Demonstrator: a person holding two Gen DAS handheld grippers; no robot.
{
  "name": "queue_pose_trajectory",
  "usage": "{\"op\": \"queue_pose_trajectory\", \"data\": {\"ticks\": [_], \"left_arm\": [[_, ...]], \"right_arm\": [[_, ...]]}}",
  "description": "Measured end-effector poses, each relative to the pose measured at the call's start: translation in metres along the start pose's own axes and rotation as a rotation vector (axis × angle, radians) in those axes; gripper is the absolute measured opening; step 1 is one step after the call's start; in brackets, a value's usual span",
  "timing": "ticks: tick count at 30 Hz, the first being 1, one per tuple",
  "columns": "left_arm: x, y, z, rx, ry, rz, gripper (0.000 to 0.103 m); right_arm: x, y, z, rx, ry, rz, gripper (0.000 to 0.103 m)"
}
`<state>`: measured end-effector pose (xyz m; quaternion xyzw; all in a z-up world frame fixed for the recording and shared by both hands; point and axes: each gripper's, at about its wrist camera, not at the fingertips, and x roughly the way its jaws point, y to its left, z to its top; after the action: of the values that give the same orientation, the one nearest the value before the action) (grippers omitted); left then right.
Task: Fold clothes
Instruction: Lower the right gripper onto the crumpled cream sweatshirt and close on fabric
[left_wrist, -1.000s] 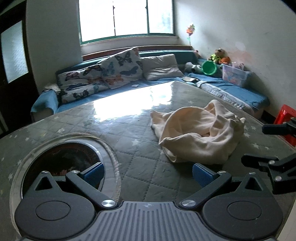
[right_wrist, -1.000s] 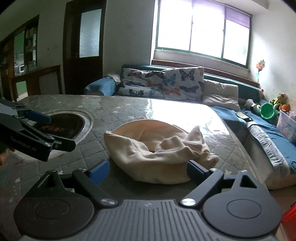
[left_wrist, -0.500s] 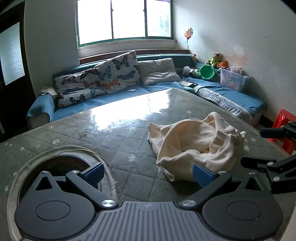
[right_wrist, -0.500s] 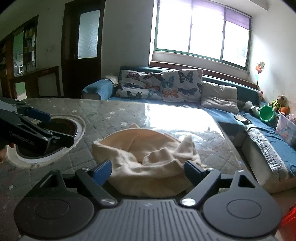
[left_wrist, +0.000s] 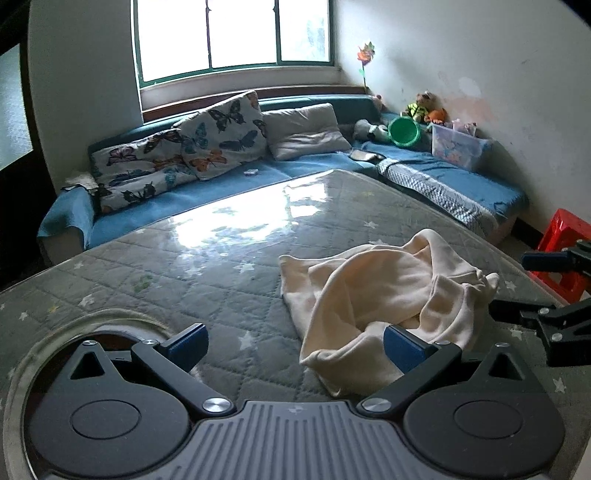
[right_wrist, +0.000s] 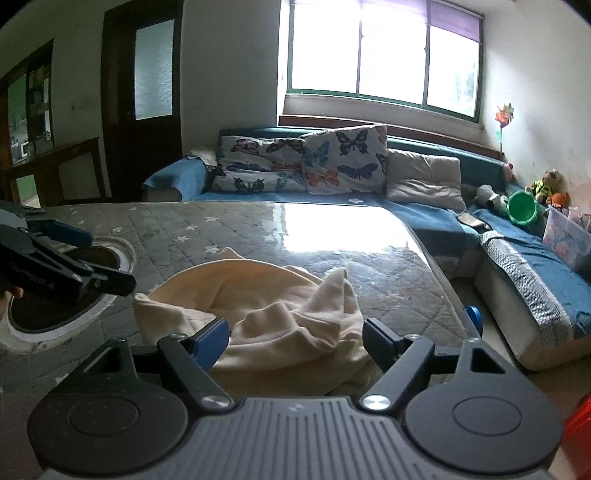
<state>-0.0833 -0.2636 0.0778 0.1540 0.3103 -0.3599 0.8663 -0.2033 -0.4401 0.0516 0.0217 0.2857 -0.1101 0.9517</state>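
Observation:
A crumpled cream garment (left_wrist: 388, 291) lies on the grey star-quilted table cover (left_wrist: 229, 280). My left gripper (left_wrist: 293, 347) is open, its right blue pad at the garment's near left edge and nothing pressed between the pads. In the right wrist view the same garment (right_wrist: 258, 295) bunches just ahead of my right gripper (right_wrist: 295, 341). Its jaws are closing with a fold of cloth in the gap, and the pads are not pressing on it. Each gripper shows in the other's view, the right gripper (left_wrist: 546, 291) at the right edge and the left gripper (right_wrist: 74, 258) at the left edge.
A round hole (right_wrist: 55, 295) opens in the table cover at the near left. A blue sofa (left_wrist: 221, 184) with butterfly cushions wraps the far and right sides. A red stool (left_wrist: 565, 243) stands off the table's right edge, with a plastic box (left_wrist: 458, 147) and green bucket (left_wrist: 404, 131) beyond.
Both grippers have come closer to the garment, which now sits lower and nearer the fingers in both views. The right gripper's jaws have narrowed a little.

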Motion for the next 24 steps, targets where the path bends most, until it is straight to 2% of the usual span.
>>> {"op": "queue_pose_trajectory", "data": {"ticks": [9, 15, 24], "left_arm": [[0.028, -0.008, 0.013, 0.014, 0.036, -0.013, 0.100], [0.046, -0.008, 0.018, 0.026, 0.067, -0.016, 0.091], [0.075, -0.004, 0.019, 0.054, 0.112, -0.059, 0.060]], "right_arm": [[0.021, -0.010, 0.003, 0.019, 0.027, 0.011, 0.074], [0.031, -0.013, 0.005, 0.034, 0.039, 0.013, 0.068], [0.041, -0.019, 0.009, 0.046, 0.055, 0.002, 0.064]]}}
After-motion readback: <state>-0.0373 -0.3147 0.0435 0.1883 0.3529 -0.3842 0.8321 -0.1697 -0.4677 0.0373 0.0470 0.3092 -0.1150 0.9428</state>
